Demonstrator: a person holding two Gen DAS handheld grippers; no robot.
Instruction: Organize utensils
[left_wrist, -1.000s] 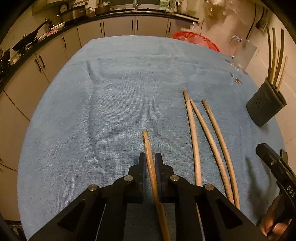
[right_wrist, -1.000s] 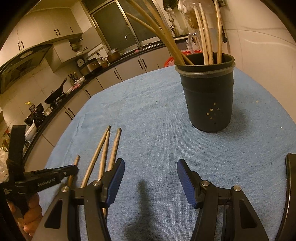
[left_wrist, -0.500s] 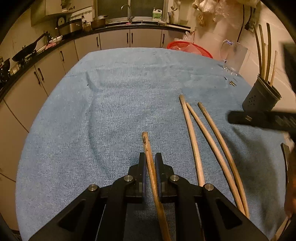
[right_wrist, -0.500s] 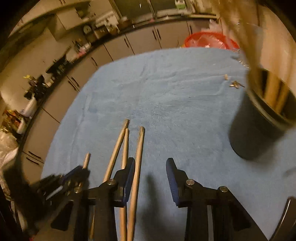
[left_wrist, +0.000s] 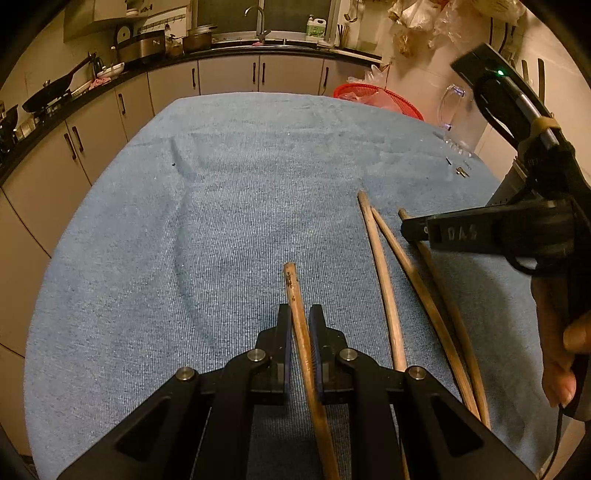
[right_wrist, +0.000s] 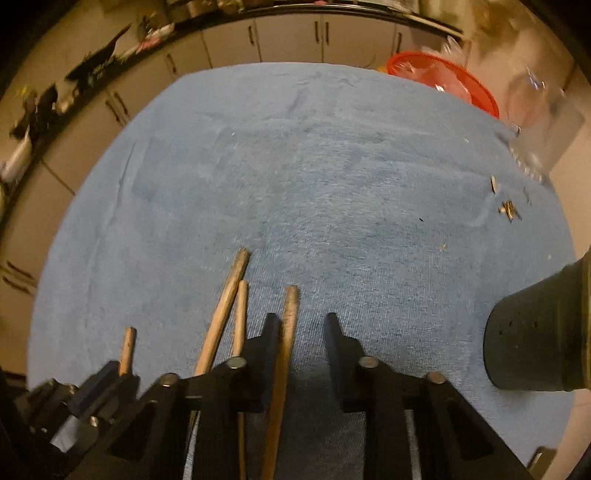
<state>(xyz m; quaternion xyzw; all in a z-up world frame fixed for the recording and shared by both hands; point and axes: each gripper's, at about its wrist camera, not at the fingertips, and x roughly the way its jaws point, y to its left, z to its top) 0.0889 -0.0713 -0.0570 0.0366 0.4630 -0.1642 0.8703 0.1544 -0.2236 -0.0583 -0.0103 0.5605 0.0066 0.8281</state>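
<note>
My left gripper (left_wrist: 300, 325) is shut on a wooden chopstick (left_wrist: 295, 291) just above the blue cloth. Three more chopsticks (left_wrist: 384, 258) lie on the cloth to its right. My right gripper (right_wrist: 301, 325) is open and low over them, with the rightmost chopstick (right_wrist: 290, 314) between its jaws, against the left one. The other two chopsticks (right_wrist: 225, 299) lie just left of it. The left gripper's chopstick (right_wrist: 127, 347) shows at lower left. The dark utensil holder (right_wrist: 532, 343) stands at the right; its top is cut off.
The table is covered with a blue cloth (left_wrist: 240, 184). A red basket (left_wrist: 380, 98) and a clear glass pitcher (left_wrist: 456, 110) stand at the far right edge. Small bits of debris (right_wrist: 508, 210) lie near the pitcher. Kitchen cabinets run behind the table.
My right gripper has swung left from facing the holder, come down over the three chopsticks and narrowed its jaws around the rightmost one. My left gripper has kept still with its chopstick.
</note>
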